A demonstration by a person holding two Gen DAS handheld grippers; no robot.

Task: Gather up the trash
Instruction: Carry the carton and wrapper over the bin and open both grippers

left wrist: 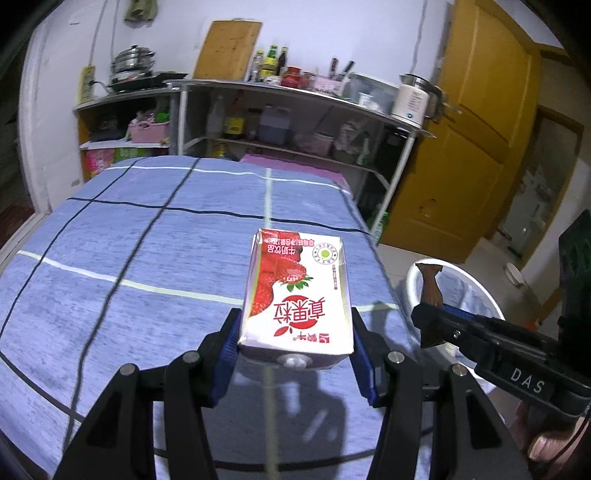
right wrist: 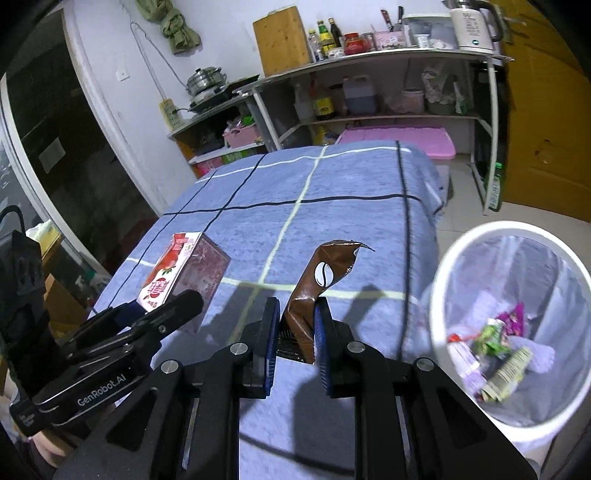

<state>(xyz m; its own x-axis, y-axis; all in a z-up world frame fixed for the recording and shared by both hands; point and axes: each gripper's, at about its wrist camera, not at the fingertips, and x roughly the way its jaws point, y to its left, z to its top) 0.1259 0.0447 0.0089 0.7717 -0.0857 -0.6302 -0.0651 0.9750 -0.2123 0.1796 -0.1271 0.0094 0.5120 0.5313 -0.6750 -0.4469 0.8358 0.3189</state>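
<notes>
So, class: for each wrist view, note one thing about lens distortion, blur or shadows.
Left wrist view: the shelf bows into a curve, black corners frame the picture, and the milk carton is sharp. Right wrist view: the white bin rim is smeared by blur, while the brown sachet is crisp; tool shadows fall on the blue cloth.

My workspace is a small kitchen with a white wall [left wrist: 173,33]. A table under a blue checked cloth [left wrist: 155,236] fills the foreground. Behind it stands a metal shelf unit [right wrist: 388,55] carrying a wooden cutting board [right wrist: 282,40], bottles [right wrist: 325,35] and a white kettle [right wrist: 472,26]. A steel pot [left wrist: 133,61] sits on a lower counter to the left. A yellow door [left wrist: 476,122] closes the right side; the floor [right wrist: 465,203] is pale tile. A pink-lidded bin [right wrist: 399,142] stands beyond the table.
</notes>
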